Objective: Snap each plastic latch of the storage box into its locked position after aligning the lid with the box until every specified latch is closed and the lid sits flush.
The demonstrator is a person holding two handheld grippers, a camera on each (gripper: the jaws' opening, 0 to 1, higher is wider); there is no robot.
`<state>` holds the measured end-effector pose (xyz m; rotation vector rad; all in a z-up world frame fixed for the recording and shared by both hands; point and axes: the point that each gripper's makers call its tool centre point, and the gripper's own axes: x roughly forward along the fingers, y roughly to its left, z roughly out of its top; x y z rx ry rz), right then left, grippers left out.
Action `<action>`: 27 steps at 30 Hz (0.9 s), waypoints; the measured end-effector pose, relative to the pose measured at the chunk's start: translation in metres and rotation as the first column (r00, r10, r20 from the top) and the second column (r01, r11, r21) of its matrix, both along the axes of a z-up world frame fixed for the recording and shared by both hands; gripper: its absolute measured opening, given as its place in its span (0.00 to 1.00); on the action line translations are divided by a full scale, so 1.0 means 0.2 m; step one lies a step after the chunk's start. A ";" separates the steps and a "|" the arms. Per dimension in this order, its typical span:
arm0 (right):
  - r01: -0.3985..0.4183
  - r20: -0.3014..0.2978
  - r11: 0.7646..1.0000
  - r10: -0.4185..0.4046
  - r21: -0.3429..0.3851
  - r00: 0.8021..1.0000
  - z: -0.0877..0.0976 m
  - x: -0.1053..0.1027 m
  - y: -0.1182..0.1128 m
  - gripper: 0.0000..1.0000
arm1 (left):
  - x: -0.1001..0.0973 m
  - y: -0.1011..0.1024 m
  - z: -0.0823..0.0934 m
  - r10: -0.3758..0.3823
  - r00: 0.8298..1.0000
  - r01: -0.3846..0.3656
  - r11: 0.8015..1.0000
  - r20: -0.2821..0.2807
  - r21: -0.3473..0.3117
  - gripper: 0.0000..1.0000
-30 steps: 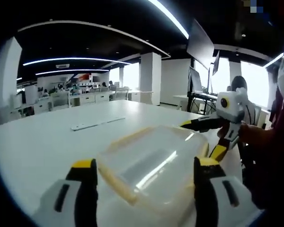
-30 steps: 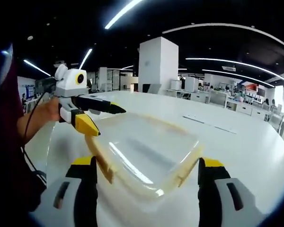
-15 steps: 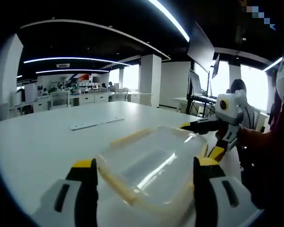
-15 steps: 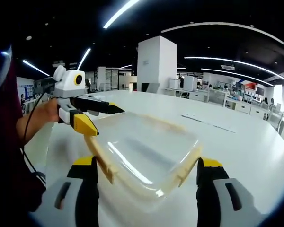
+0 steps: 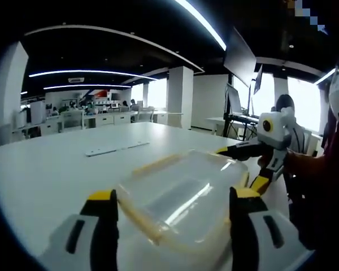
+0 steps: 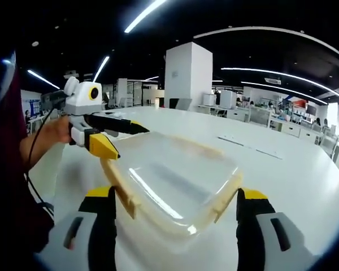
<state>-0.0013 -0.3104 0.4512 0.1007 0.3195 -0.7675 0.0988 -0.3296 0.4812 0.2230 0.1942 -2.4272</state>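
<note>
1. Almost nothing has changed over the last second: both views have drifted only slightly, and the storage box [image 5: 178, 206] sits on the white desk [image 5: 51, 169] where it did, its clear lid [image 6: 178, 183] on top.
2. Your left claw [image 5: 170, 223] stays spread wide with nothing in it; the box lies just ahead of it, between the two jaws.
3. Your right claw [image 6: 175, 223] is just as wide and empty, with the box corner directly in front of it.
4. In the right gripper view your left claw hovers at the box's far-left edge, its yellow tips close to the rim; I cannot tell whether they touch.
5. The yellow latches [image 6: 120, 189] appear to stand out from the sides, so I judge none is snapped.
6. This pause suggests you are still aligning; no latch is engaged yet.
</note>
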 end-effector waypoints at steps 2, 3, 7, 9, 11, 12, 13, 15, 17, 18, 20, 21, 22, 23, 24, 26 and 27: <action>-0.006 0.005 1.000 0.006 0.003 1.000 0.00 0.00 0.00 0.90 | 0.00 0.00 0.00 0.002 1.000 -0.002 1.000 0.007 0.004 0.79; -0.008 0.024 1.000 0.008 0.009 1.000 0.01 0.00 -0.01 0.90 | 0.01 0.00 0.00 0.002 1.000 -0.002 1.000 0.007 0.005 0.78; 0.001 0.077 1.000 -0.003 0.021 0.997 0.03 0.00 0.02 0.88 | 0.01 0.00 0.00 0.005 1.000 -0.005 1.000 0.001 0.002 0.77; 0.009 0.049 1.000 -0.008 -0.012 0.999 0.03 0.01 0.02 0.88 | 0.01 0.00 0.00 0.005 1.000 -0.005 1.000 0.003 0.004 0.77; 0.008 0.013 1.000 -0.007 -0.027 1.000 0.02 0.02 0.01 0.87 | 0.01 0.00 0.00 0.005 1.000 -0.005 1.000 0.004 0.004 0.77; 0.009 -0.005 0.999 -0.009 -0.036 1.000 0.01 0.02 0.00 0.86 | 0.01 0.00 0.00 0.005 1.000 -0.005 1.000 0.003 0.004 0.77; 0.013 -0.006 0.999 -0.013 -0.038 1.000 0.01 0.03 0.00 0.86 | 0.01 0.00 0.00 0.005 1.000 -0.005 1.000 0.002 0.003 0.77; 0.020 -0.005 0.999 -0.020 -0.037 1.000 0.01 0.00 0.02 0.86 | 0.01 0.00 0.00 0.005 1.000 -0.005 1.000 0.002 0.003 0.77; 0.024 -0.007 0.999 -0.024 -0.036 1.000 0.02 -0.01 0.02 0.85 | 0.01 0.00 0.00 0.004 1.000 -0.004 1.000 0.002 0.003 0.77; 0.026 -0.011 0.999 -0.027 -0.034 1.000 0.02 -0.01 0.01 0.84 | 0.01 0.00 0.00 0.004 1.000 -0.004 1.000 0.001 0.002 0.77; 0.032 -0.014 0.999 -0.032 -0.027 0.999 0.02 -0.02 0.00 0.84 | 0.01 0.00 0.00 0.003 1.000 -0.003 1.000 0.002 0.002 0.77; 0.034 -0.015 0.999 -0.034 -0.025 0.999 0.02 -0.02 0.00 0.83 | 0.01 0.00 0.00 0.003 1.000 -0.003 1.000 0.000 0.003 0.77; 0.036 -0.016 0.999 -0.036 -0.023 0.999 0.02 -0.02 0.00 0.83 | 0.01 0.00 0.00 0.003 1.000 -0.003 1.000 -0.001 0.004 0.77; 0.038 -0.017 0.999 -0.038 -0.026 0.999 0.02 -0.02 -0.01 0.82 | 0.01 0.00 0.00 0.003 1.000 -0.003 1.000 0.000 0.004 0.77; 0.041 -0.016 0.999 -0.042 -0.023 0.999 0.02 -0.03 -0.01 0.81 | 0.01 0.00 0.00 0.004 1.000 -0.004 1.000 -0.001 0.004 0.76; 0.047 -0.015 0.999 -0.048 -0.020 0.999 0.02 -0.03 -0.01 0.81 | 0.01 0.00 0.00 0.004 1.000 -0.004 1.000 0.000 0.005 0.76; 0.054 -0.013 0.998 -0.054 -0.019 0.998 0.02 -0.03 -0.01 0.80 | 0.01 0.00 0.00 0.004 1.000 -0.004 1.000 -0.001 0.005 0.76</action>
